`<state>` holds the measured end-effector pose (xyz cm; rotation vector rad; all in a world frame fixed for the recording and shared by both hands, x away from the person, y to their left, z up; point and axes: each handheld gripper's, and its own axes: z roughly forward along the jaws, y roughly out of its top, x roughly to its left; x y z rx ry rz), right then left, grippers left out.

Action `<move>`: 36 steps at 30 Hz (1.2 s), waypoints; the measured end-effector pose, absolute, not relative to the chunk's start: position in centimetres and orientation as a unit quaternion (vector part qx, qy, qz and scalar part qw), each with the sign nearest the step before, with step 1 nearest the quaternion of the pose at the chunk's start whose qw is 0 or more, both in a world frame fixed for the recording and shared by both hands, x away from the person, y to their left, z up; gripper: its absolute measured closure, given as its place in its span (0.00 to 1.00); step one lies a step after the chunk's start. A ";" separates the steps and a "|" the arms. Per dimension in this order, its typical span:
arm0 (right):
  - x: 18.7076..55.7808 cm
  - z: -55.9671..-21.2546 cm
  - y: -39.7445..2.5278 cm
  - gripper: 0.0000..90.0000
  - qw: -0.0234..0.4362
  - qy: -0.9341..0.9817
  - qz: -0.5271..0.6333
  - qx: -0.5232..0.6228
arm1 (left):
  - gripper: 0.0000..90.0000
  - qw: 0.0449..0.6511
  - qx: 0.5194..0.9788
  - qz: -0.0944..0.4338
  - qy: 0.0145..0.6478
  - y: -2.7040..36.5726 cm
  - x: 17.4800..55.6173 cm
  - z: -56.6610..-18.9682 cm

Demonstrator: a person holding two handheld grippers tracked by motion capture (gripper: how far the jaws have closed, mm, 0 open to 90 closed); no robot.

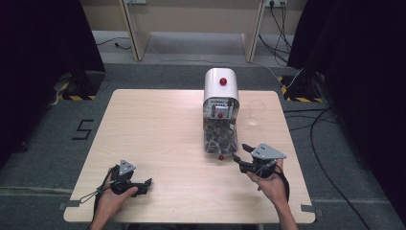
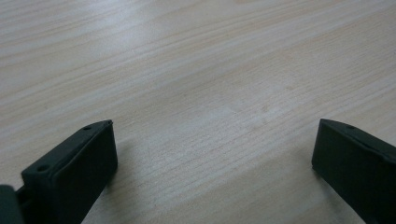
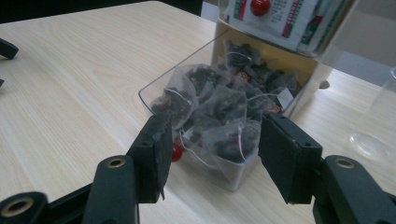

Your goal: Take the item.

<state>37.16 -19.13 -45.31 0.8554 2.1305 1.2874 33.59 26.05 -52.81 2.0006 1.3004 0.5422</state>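
Observation:
A white tea-bag dispenser (image 1: 220, 86) with a red knob stands at the table's far middle, its clear front bin (image 3: 196, 81) full of pyramid tea bags (image 3: 223, 135). My right gripper (image 1: 242, 155) is open just right of the bin's front; its jaws frame the bin's near corner and a small red knob (image 3: 176, 152) in the right gripper view. My left gripper (image 1: 146, 185) rests low at the table's near left, open, over bare wood (image 2: 210, 93).
A clear plastic cup (image 1: 256, 112) stands right of the dispenser, also seen as a clear cup (image 3: 376, 126) in the right gripper view. The light wooden table (image 1: 158, 129) has wide bare room on its left half. Cables lie on the floor beyond.

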 end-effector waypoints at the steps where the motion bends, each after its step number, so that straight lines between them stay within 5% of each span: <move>1: 37.3 -45.3 -18.9 0.51 0.252 0.785 0.473 0.312 | 0.00 0.340 0.769 0.208 0.500 26.1 33.6 -52.8; 36: 41.2 -45.6 -14.0 0.58 0.224 0.799 0.475 0.292 | 0.00 0.340 0.769 0.208 0.500 26.1 33.6 -52.8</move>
